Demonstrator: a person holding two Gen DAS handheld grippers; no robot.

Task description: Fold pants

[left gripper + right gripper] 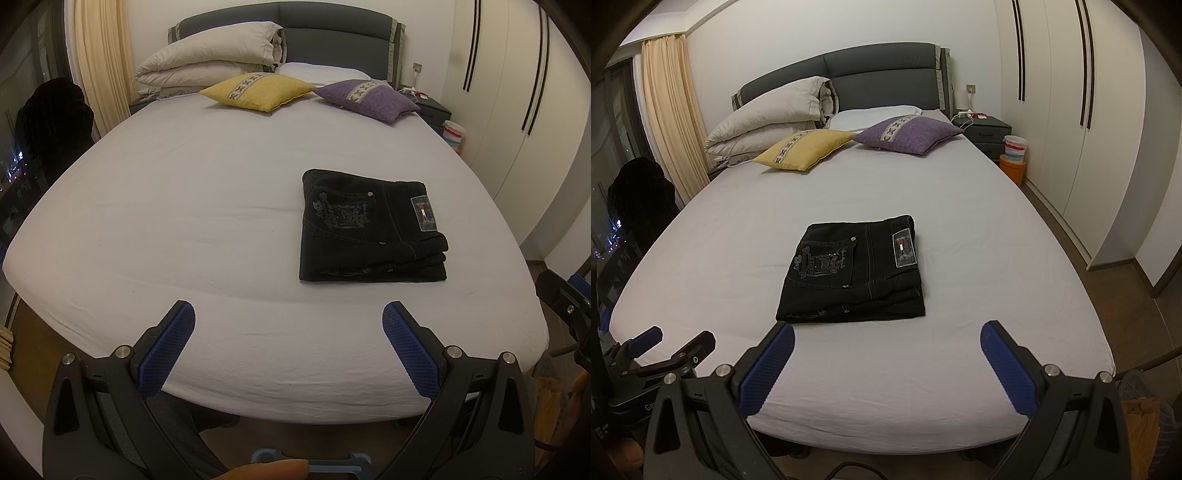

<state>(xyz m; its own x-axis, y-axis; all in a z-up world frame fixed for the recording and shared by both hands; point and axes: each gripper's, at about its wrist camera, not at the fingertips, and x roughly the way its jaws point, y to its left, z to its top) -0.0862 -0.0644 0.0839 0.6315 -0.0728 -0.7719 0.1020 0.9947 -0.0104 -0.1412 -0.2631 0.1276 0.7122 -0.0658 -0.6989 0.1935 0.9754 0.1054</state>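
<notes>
The pants (851, 271), black denim, lie folded into a neat stack on the bed (960, 229), patch and embroidered pocket facing up, nearer the foot of the bed than the headboard. Left of the pants, well clear, the left gripper (289, 325) hangs over the foot edge, blue pads spread wide, nothing between them. Just this side of the pants, the right gripper (887, 341) sits spread just as wide, empty too. Beyond the pants, a yellow cushion (803, 149) and a purple cushion (908, 134) rest near the headboard.

The label (905, 246) on the folded pants (849, 273) is too small to read.
</notes>
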